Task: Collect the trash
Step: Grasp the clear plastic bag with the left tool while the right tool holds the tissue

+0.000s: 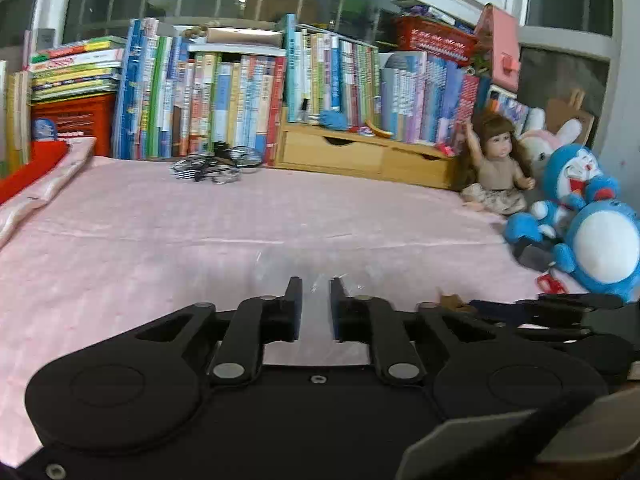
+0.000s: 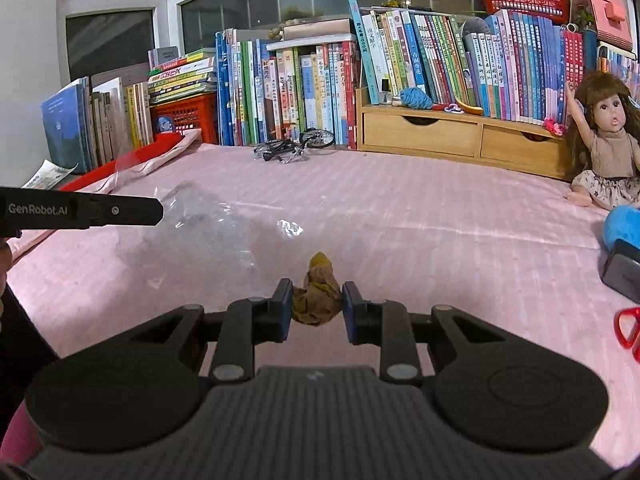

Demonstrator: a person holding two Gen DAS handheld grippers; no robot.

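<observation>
- Where the pink bed [image 2: 400, 216] meets the window, books [image 2: 304, 92] line its far edge and a doll [image 2: 604, 148] sits at the far right corner.
- Clear bag [image 2: 200, 228]: crumpled on the left half, its film lying between the left gripper's [image 1: 316, 304] slightly parted jaws; no earlier picture shows their motion.
- Right gripper [image 2: 316, 306]: near the front edge, pinching a brown wad [image 2: 318, 300].

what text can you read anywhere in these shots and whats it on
"GenRobot.AI": on the side of the left gripper, seen from the right wrist view.
Book spines: printed with Chinese titles, too small and blurred to quote reliably.
Red crate: a blue label, unreadable.
Paper slip at the left edge: print too blurred to read.
Left wrist view: nothing legible.
</observation>
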